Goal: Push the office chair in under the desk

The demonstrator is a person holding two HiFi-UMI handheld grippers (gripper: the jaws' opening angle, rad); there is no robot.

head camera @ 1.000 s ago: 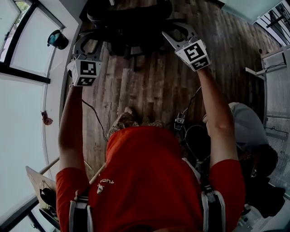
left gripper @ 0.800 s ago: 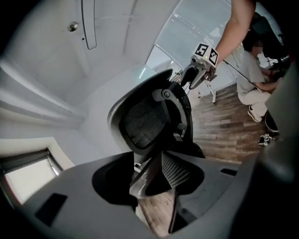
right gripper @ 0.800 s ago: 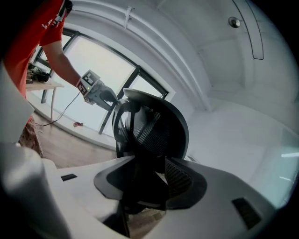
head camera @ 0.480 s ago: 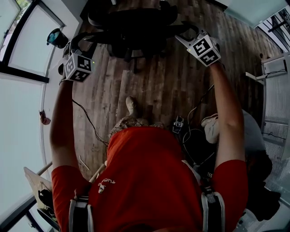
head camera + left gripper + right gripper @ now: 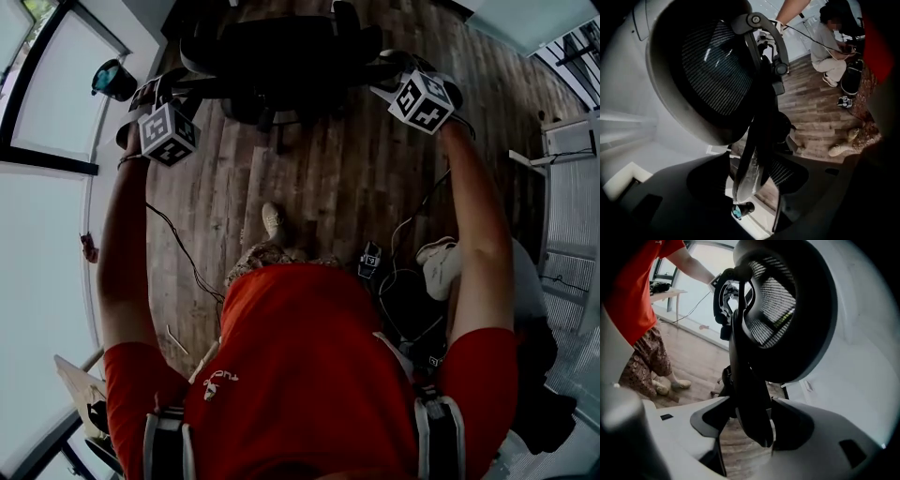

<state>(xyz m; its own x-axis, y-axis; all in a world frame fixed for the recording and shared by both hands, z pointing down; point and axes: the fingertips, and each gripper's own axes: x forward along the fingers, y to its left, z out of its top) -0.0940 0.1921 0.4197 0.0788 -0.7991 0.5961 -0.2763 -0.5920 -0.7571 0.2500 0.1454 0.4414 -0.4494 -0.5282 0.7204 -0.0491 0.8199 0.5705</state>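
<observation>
On the wooden floor (image 5: 328, 178), straight ahead of the wearer, one black office chair (image 5: 281, 52) is seen. Its mesh back (image 5: 712, 70) fills much of both claw views. Two claws are counted, one at each side of that chair, and each is topped by one marker cube (image 5: 169, 134), so two cubes in all.

Now the left claw (image 5: 754, 173): its jaws have just been opening and are spread wide, close to their fullest. A glossy strip (image 5: 746, 183) of the chair's frame is framed between them. Daylight is seen beside it, though, so nothing is pinched and the claw is released.

Over to the right claw (image 5: 750, 401), and the same is found. The jaws have just been opened out as far as they go. A dark bar (image 5: 753, 413) of the frame stands between them unclamped, so this claw is released too.

One other person (image 5: 825, 47) is spotted crouched on the floor beyond the chair, well apart from it. Whether the chair sits under any surface cannot be told.
</observation>
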